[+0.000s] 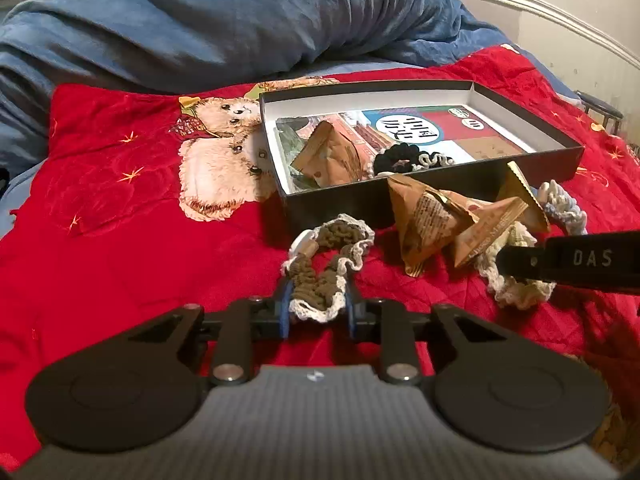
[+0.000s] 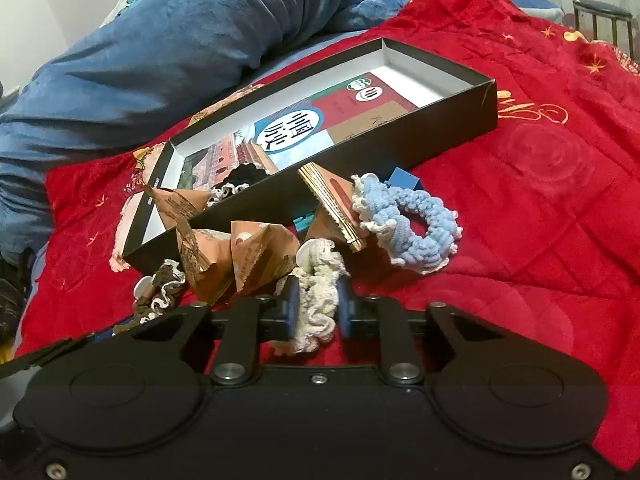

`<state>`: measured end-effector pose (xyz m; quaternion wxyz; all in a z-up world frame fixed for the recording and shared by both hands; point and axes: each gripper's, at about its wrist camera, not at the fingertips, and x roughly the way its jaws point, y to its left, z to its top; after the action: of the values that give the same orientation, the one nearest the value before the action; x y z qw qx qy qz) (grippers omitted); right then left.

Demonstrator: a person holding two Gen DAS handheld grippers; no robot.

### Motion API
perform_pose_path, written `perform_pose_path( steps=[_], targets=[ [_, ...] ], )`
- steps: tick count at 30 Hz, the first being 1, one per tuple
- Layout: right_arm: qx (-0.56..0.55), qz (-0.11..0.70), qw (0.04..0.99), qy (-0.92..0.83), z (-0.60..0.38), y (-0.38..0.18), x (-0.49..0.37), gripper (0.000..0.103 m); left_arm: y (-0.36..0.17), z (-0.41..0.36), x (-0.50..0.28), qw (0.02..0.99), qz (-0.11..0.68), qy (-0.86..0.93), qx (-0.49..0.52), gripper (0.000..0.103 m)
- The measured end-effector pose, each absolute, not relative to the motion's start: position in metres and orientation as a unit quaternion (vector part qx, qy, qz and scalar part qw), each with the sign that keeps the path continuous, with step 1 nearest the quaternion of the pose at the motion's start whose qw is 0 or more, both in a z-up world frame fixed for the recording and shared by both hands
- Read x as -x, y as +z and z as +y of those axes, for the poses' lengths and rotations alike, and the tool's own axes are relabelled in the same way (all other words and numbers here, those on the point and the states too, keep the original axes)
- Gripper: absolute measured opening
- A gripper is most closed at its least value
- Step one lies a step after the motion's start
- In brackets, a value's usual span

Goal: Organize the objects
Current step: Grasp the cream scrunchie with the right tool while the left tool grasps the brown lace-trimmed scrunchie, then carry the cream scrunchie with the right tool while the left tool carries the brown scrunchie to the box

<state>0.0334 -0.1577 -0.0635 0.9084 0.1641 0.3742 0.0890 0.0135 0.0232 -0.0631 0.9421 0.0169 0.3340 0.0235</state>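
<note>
just in front of the black box [image 1: 432,196], on the red quilt [image 1: 120,200]: left gripper [image 1: 318,306] clamped on brown scrunchie [image 1: 328,264], right gripper [image 2: 318,308] clamped on cream scrunchie [image 2: 320,280]. lift clear of the paper packets [image 2: 248,264], carry over the box wall, release inside. both scrunchies soft, crocheted, ruffle-edged, partly squashed.

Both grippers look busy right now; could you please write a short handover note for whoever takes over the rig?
Left gripper: shut on the brown scrunchie, on the quilt.
Right gripper: shut on the cream scrunchie, on the quilt.
Done: black scrunchie and one brown packet lie in the box, on a book.
Left: both held scrunchies, blue scrunchie and three packets in front of the box.
</note>
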Motion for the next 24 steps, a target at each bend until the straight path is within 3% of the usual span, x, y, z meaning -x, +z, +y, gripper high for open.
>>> perform_pose_path(
  steps=[24],
  targets=[
    [-0.215,0.345,0.909,0.094,-0.166,-0.033,-0.018,0.012,-0.036,0.021,0.000,0.954,0.297,0.043,-0.003,0.025]
  ],
)
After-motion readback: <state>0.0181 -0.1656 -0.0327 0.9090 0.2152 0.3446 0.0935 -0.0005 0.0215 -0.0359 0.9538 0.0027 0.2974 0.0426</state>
